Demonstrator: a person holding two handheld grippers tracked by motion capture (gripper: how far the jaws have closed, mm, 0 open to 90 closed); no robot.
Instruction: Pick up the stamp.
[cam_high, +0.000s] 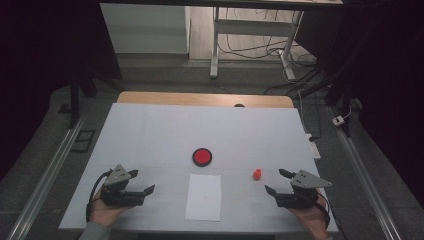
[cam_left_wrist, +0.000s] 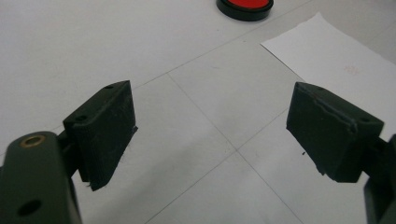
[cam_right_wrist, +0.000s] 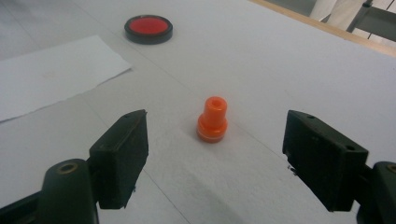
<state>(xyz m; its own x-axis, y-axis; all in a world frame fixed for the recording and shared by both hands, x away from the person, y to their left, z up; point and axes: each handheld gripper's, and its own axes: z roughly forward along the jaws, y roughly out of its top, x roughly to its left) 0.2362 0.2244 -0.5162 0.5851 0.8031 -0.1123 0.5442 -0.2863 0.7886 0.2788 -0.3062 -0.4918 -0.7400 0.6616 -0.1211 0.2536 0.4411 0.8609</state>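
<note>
Near the tabletop's (cam_high: 150, 130) front right corner stands a small orange stamp (cam_right_wrist: 212, 120), upright, just ahead of the right tool (cam_right_wrist: 215, 161), whose jaws stand apart. Likely light and rigid; grip its narrow neck. Left tool (cam_left_wrist: 212, 135) is also apart, empty.

From above my side, the high view looks forward and down on the whole table (cam_high: 150, 130). My two gripper views sit low and close, and both catch the red disc (cam_left_wrist: 245, 7) and the paper sheet (cam_right_wrist: 51, 74).
</note>
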